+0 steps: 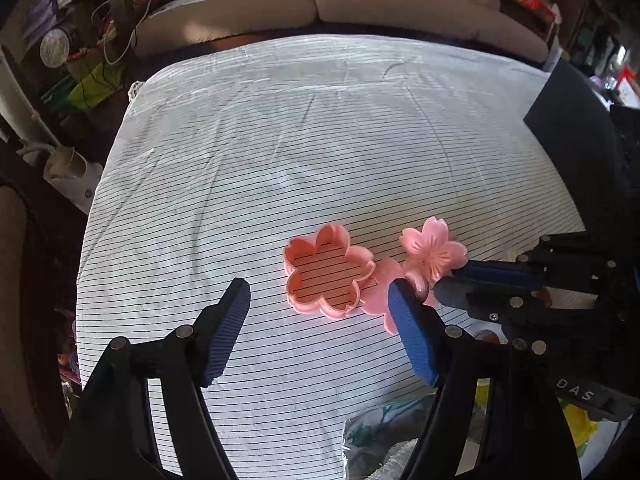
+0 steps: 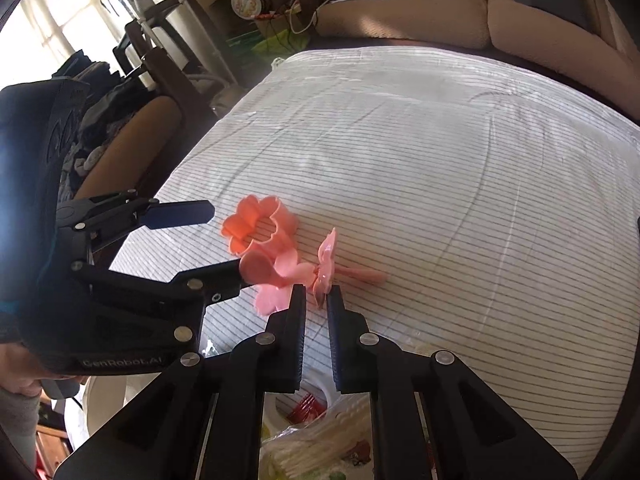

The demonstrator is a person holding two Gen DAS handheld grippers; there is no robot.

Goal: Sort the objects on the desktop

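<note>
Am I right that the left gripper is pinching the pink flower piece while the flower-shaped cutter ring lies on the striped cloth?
Not quite: the right gripper pinches the pink flower piece, as the right wrist view shows. The left gripper is open. The cutter ring does lie on the striped cloth.

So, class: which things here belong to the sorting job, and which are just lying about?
Job: flower ring; flat petal piece; flower lid gripped edge-on by right gripper; left gripper, open.
Lying about: sofa; striped cloth; bag.
</note>
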